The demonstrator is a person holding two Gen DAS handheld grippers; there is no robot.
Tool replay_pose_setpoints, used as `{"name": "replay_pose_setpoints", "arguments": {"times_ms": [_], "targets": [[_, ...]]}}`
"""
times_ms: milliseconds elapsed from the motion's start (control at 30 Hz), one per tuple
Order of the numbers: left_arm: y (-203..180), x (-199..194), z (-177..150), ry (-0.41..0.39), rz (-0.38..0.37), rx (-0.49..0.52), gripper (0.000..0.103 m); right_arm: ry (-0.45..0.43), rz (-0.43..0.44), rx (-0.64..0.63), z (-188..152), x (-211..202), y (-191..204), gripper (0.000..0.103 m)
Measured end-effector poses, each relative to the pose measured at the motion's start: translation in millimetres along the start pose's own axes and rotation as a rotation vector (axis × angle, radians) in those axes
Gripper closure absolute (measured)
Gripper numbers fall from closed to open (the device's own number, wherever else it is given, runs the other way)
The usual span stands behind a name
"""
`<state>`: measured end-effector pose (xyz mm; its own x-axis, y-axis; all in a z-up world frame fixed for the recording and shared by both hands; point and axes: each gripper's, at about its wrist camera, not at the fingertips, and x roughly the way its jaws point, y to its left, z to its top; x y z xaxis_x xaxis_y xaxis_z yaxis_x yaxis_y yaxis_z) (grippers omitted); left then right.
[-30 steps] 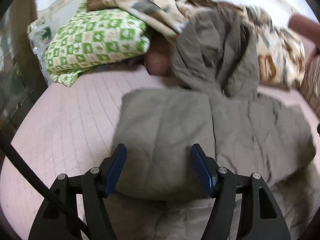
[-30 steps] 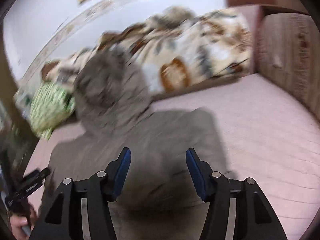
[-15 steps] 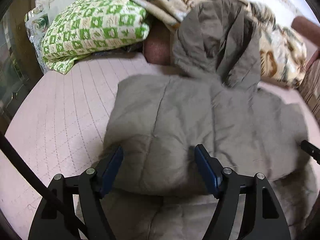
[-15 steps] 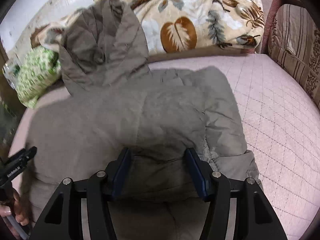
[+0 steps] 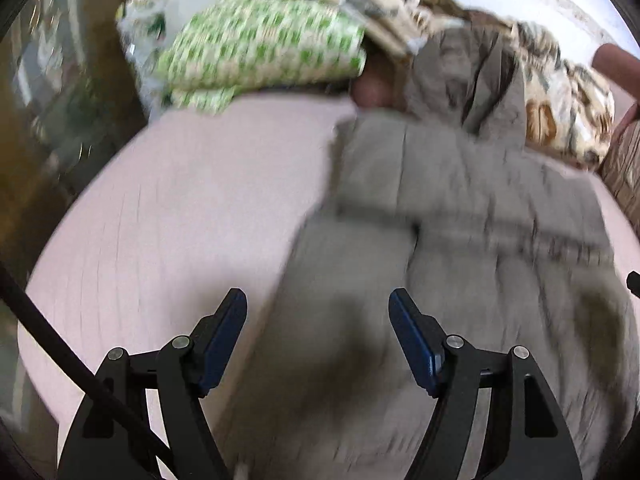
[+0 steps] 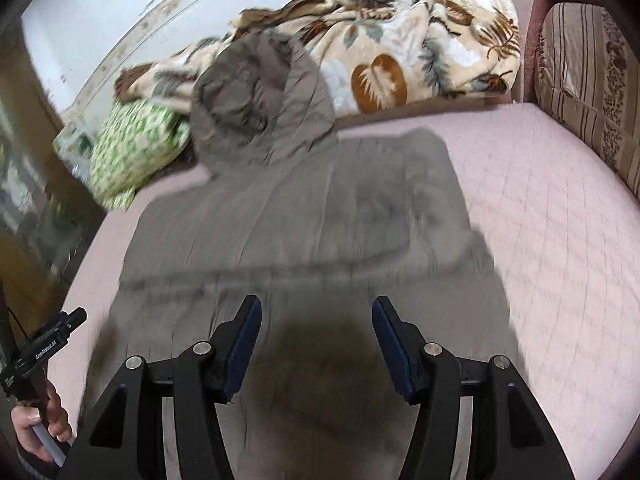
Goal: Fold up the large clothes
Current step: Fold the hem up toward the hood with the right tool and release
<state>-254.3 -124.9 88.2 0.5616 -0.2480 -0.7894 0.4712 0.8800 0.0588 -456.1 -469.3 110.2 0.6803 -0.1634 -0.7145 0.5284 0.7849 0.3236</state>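
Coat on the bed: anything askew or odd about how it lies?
Yes. The coat lies flat on the bed, but its hood is propped up against the blanket and pillow instead of lying flat. Both frames are motion-blurred, so finer creases cannot be judged. No damage or spills show.

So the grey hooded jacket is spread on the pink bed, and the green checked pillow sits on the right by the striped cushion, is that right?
Not quite. The right wrist view shows the green checked pillow on the left, beside the hood; the grey hooded jacket lies spread on the pink bed.
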Motion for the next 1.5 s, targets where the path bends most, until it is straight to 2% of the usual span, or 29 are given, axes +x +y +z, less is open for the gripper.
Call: {"name": "replay_pose_setpoints", "arguments": {"times_ms": [100, 200, 300, 400, 433, 500, 600, 767, 900, 1000, 1067, 1167, 1267, 1400, 1500], "targets": [[3.8, -7.3, -33.8, 0.016, 0.026, 0.008, 0.03, 0.061, -0.027, -0.064, -34.3, -2.6, 12.5, 0.041], [-1.9, -11.7, -67.5, 0.042, 0.012, -0.012, 0.03, 0.101, -0.036, -0.082, -63.7, -5.7, 16.9, 0.041], [-28.8, -25.3, -92.4, 0.024, 0.008, 0.022, 0.03, 0.138, -0.031, -0.081, -93.9, -10.3, 19.1, 0.041], [-55.5, -45.0, -99.2, 0.003, -0.063, 0.064, 0.03, 0.107, -0.049, -0.12, -109.9, -26.9, 27.3, 0.039], [-64.9, -53.1, -98.7, 0.006, -0.104, 0.073, 0.03, 0.103, -0.027, -0.117, -115.3, -33.3, 29.6, 0.038], [-81.7, -73.8, -91.5, -0.006, -0.174, 0.093, 0.03, 0.127, 0.1, -0.05, -127.5, -42.1, 28.3, 0.038], [-96.0, -115.8, -71.8, -0.089, -0.224, 0.115, 0.03, 0.057, 0.187, -0.015, -132.7, -68.7, 24.7, 0.038], [-99.5, -205.7, -19.0, -0.258, -0.284, 0.1, 0.03, -0.148, 0.193, -0.018, -121.3, -124.2, 13.3, 0.037], [-92.6, -267.8, 13.7, -0.333, -0.352, 0.054, 0.03, -0.193, 0.208, 0.014, -122.6, -140.3, 3.5, 0.036], [-91.1, -304.3, 19.9, -0.39, -0.387, 0.042, 0.027, -0.201, 0.221, 0.022, -124.6, -145.3, 1.7, 0.036], [-93.3, -318.6, 16.7, -0.429, -0.377, 0.064, 0.022, -0.226, 0.225, 0.009, -125.1, -150.8, 3.7, 0.036], [-103.4, -311.3, 3.5, -0.447, -0.307, 0.12, 0.022, -0.25, 0.22, -0.001, -124.4, -157.1, 1.7, 0.032], [-112.5, -277.6, -13.1, -0.38, -0.27, 0.167, 0.022, -0.215, 0.171, 0.021, -124.3, -148.3, -3.6, 0.032], [-117.9, -195.1, -39.8, -0.23, -0.225, 0.2, 0.022, -0.131, 0.086, 0.037, -124.0, -122.0, -8.1, 0.032], [-115.3, -131.0, -59.0, -0.111, -0.182, 0.204, 0.022, -0.077, 0.056, 0.044, -126.4, -103.3, -10.9, 0.032]]}}
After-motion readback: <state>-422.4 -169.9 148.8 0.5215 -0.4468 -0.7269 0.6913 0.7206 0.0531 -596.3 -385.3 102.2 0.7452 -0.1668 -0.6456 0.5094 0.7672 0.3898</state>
